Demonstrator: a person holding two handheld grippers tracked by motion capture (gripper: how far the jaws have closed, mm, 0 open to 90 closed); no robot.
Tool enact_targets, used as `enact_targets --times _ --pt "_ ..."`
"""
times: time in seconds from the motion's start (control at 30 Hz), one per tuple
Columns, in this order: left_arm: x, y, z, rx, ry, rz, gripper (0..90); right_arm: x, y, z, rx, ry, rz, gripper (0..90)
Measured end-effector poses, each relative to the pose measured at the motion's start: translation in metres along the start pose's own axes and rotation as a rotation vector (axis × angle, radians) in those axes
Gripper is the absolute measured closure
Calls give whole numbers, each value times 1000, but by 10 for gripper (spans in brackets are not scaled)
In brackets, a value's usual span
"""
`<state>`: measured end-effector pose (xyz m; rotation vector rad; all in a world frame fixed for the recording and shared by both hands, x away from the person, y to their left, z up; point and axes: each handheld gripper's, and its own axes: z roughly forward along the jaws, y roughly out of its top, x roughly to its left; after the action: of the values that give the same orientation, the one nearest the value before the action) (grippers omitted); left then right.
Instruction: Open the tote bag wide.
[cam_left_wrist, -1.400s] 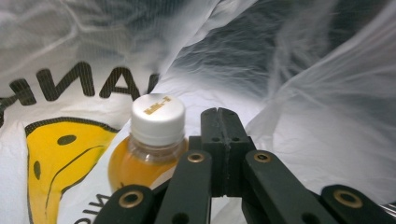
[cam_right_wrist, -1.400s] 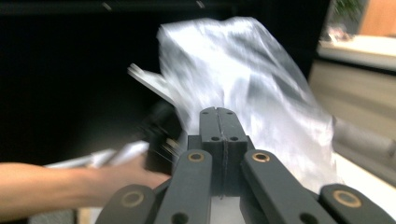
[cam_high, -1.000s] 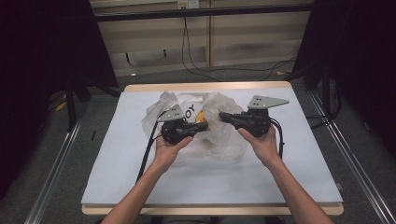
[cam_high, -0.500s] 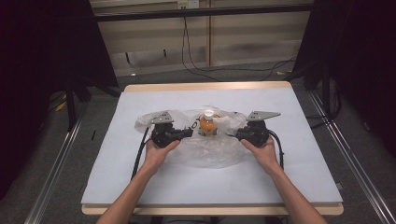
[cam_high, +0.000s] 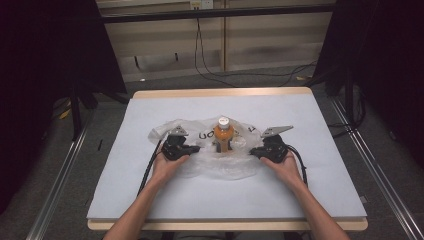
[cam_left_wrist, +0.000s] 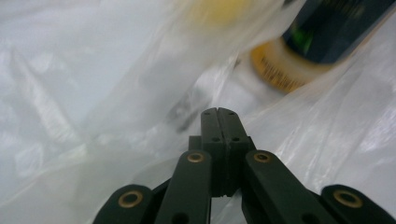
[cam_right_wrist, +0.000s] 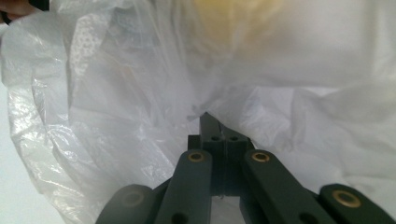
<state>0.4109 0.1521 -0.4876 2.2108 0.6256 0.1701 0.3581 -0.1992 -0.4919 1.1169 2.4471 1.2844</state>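
Thin clear plastic of the bag is spread flat on the surface, and the orange bottle is seen upright at its middle, squarely between the left tongs and the right tongs, about equally near each. Both tongs are shut tight, each pinching a fold of bag film at its own side of the bottle.

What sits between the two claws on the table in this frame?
In the high view, an upright orange bottle with a white cap stands between the left claw and right claw, amid the crumpled clear plastic bag.
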Motion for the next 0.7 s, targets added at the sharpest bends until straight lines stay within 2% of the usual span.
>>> enact_targets --times 0.03,0.07,0.1,0.13,0.17,0.2,0.23,0.27,0.3,0.33,0.37,0.4,0.43,0.47,0.5,0.53,0.57,0.63,0.67,0.7 --pt "-8 -3 -3 14 23 -132 900 1 0 2 19 -4 -9 900" --pt "-4 -3 -3 9 -2 -92 900 2 1 2 25 -16 -17 900" --pt "-4 -4 -5 14 20 -122 900 1 0 2 27 -18 -17 900" --pt "7 -6 -8 13 12 -12 900 0 0 1 29 -23 -12 900" --pt "7 -6 -8 13 12 -12 900 0 0 1 29 -23 -12 900" --pt "-1 -8 -10 9 27 -124 900 -1 -1 -1 27 -28 -9 900" --pt "4 -7 -10 15 8 -43 900 -1 -2 -3 18 -27 -3 900" --pt "-5 -9 -12 -16 -29 -108 900 -1 -2 -4 11 -22 -8 900" --pt "-5 -9 -12 -16 -29 -108 900 -1 -2 -5 -19 -3 -1 900" --pt "-6 -7 -14 -28 -45 -102 900 -1 -2 -5 -19 -3 -1 900" --pt "-10 -4 -17 -50 -35 -104 900 0 -1 -7 -52 16 11 900" --pt "-13 -2 -19 -73 -60 -104 900 4 5 -14 -106 33 22 900" --pt "-15 2 -21 -91 -83 -64 900 4 5 -14 -106 33 22 900" --pt "-18 3 -22 -94 -81 -54 900 6 7 -17 -118 39 18 900" --pt "-26 6 -24 -105 -77 -78 900 11 9 -25 -128 36 3 900" --pt "-30 7 -26 -127 -85 -92 900 11 9 -25 -128 36 3 900" --pt "-30 9 -28 -141 -100 -56 900 13 8 -29 -133 38 3 900" --pt "-36 13 -31 -145 -92 -31 900 15 7 -39 -146 32 3 900" --pt "-39 14 -33 -151 -95 -27 900 17 5 -48 -160 29 -1 900" --pt "-44 14 -35 -161 -104 -69 900 19 4 -53 -171 32 0 900"
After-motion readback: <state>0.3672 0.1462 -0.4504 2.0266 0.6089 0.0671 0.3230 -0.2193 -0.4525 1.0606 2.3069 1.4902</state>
